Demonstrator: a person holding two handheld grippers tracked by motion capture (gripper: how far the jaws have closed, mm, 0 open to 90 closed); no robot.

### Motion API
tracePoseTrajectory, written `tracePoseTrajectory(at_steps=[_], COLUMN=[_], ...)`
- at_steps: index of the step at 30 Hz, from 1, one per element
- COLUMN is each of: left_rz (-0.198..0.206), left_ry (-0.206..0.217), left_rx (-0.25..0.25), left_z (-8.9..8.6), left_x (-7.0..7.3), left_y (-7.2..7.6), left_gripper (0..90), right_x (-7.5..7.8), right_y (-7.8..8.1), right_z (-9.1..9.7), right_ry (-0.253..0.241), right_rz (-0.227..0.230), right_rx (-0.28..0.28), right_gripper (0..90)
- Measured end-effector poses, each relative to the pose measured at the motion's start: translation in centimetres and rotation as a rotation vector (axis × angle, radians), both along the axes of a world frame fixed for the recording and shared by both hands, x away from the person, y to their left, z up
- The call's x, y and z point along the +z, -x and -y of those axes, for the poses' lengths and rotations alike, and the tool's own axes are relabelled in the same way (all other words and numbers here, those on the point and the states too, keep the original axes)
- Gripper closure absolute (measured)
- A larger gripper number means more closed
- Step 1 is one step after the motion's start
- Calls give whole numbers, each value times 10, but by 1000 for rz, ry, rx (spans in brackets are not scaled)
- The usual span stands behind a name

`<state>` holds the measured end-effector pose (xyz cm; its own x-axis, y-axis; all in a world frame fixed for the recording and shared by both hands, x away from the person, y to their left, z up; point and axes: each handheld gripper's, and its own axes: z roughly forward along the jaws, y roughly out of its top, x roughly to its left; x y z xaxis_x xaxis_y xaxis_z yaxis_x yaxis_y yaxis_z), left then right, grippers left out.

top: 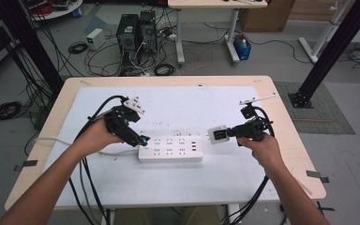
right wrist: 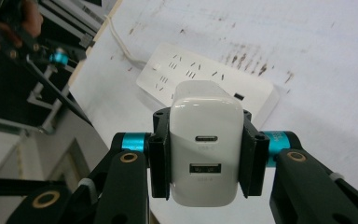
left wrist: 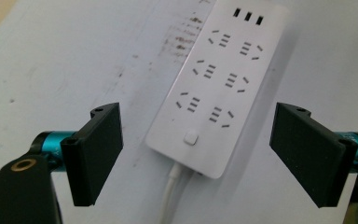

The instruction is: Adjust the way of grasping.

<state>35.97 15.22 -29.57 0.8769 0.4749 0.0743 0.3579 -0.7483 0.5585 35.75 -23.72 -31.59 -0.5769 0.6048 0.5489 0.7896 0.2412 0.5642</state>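
From above, the white power strip (top: 170,148) is lying flat on the white table (top: 98,187), between both hands; the left gripper (top: 140,139) is hanging just beside its left end; the right gripper (top: 227,132) is holding a white charger (top: 218,135) up off the table, to the strip's right. In the left gripper view, the jaws are standing wide open over the strip's switch end (left wrist: 192,138), touching nothing. In the right gripper view, the jaws are squeezing the charger (right wrist: 206,144), its two ports facing the camera; the strip (right wrist: 205,79) is lying beyond it.

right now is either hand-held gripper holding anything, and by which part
The right hand-held gripper is shut on the white charger, its pads clamping the two side faces with the port face towards its camera. The left hand-held gripper is open and holds nothing.
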Motion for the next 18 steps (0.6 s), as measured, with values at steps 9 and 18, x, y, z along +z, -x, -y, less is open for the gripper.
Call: tracePoseTrajectory(at_steps=[9,18], left_rz=[-59,-131], left_ry=[-88,-213], left_rx=[-12,-62], left_z=[-18,-24], left_x=[6,0], left_y=[-6,-7], left_gripper=[174,174], right_x=[16,28], right_y=[-4,-7], right_z=[-3,-4], right_ry=[220,398], right_rz=[17,69], right_rx=[35,75], right_gripper=[624,624])
